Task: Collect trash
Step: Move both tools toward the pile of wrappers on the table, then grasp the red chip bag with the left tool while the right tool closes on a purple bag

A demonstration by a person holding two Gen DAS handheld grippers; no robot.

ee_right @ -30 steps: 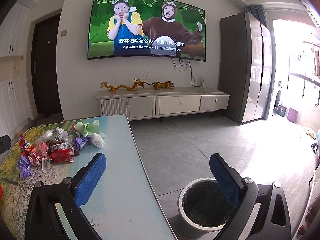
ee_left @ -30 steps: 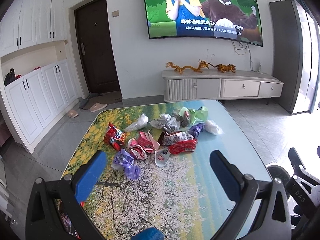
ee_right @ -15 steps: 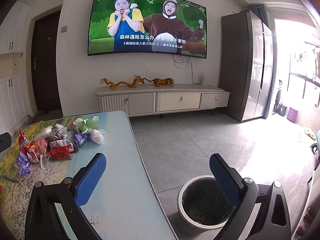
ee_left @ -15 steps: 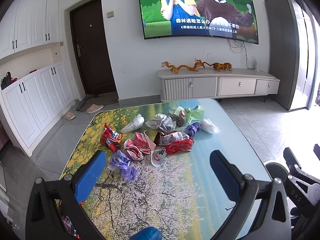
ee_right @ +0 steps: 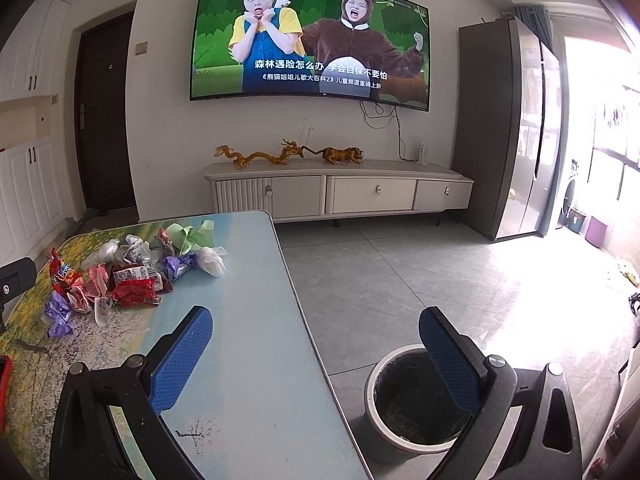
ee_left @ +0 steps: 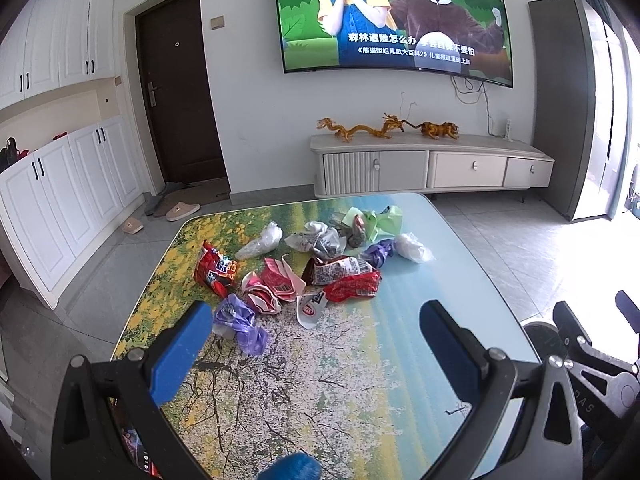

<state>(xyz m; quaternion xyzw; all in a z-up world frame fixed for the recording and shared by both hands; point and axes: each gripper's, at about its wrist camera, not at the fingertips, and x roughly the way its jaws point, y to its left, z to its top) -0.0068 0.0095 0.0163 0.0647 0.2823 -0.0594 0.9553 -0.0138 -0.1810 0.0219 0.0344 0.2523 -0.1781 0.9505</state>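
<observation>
Left wrist: crumpled (colourful) wrappers (ee_left: pixel 308 268)

Counter (ee_left: pixel 360 380) with a printed landscape top, blossoms and yellow flowers. On it, a loose cluster of trash: red snack wrappers (ee_left: pixel 352 286), purple bags (ee_left: pixel 240 322), pink packets (ee_left: pixel 276 284), clear plastic (ee_left: pixel 262 242), green paper (ee_left: pixel 380 218). Beside it on the grey tile floor (ee_right: pixel 420 272), a lined bin (ee_right: pixel 416 396).
</observation>
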